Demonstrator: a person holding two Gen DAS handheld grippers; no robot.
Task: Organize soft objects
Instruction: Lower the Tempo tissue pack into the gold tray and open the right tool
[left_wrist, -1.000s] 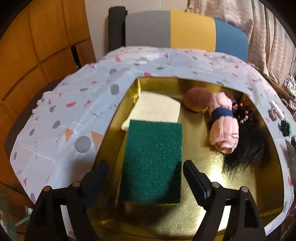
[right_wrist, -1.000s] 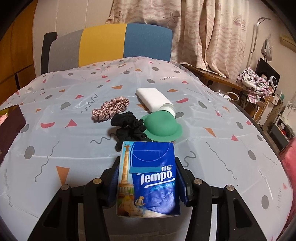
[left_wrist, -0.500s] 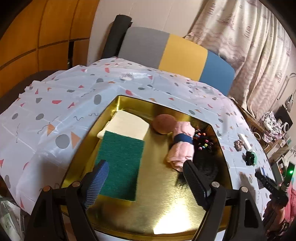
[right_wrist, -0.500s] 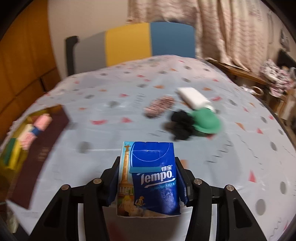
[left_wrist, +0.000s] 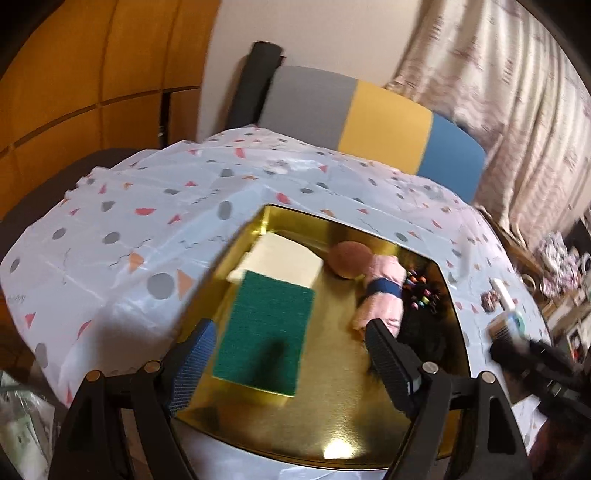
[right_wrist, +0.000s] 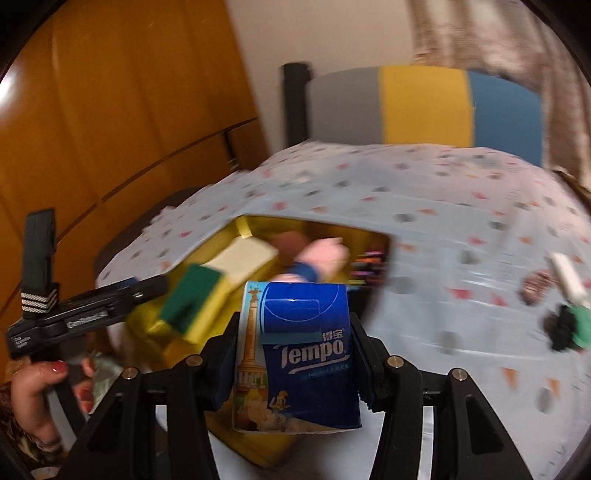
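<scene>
The right gripper (right_wrist: 295, 354) is clamped on the Tempo tissue pack (right_wrist: 299, 354), jaws set narrow with a pad pressed to each side of it. A second ago this pack hung over the open tablecloth with the scrunchies and the green hat straight ahead; now the gold tray (right_wrist: 258, 225) fills the view just beyond the fingertips, while those loose items have slid off to the gripper's far right. The pack has been carried across to the tray — the transport leg looks nearly finished, and what remains is judged to be a lowering and a release into a free patch.

The left gripper (left_wrist: 288, 354) stands wide open and holds nothing. It has drawn up and back from the green scouring pad (left_wrist: 264, 332), which lies flat in the tray below and ahead of its fingers, apart from both pads. That pad appears already delivered, so the left hand is clearing room.

The tissue pack stands on end in the grip: its long axis runs forward, away from the gripper's body and tilted down toward the tray, its printed face turned up to the camera and its short sides caught by the jaws. 1 end sticks out past the fingertips, the other sits back between the arms.

Inside the tray, ahead of the pack, lie a cream sponge (left_wrist: 280, 258), a pink rolled cloth (left_wrist: 380, 295) and a dark wig-like tuft — the bare gold floor nearest the gripper seems the likeliest landing spot
</scene>
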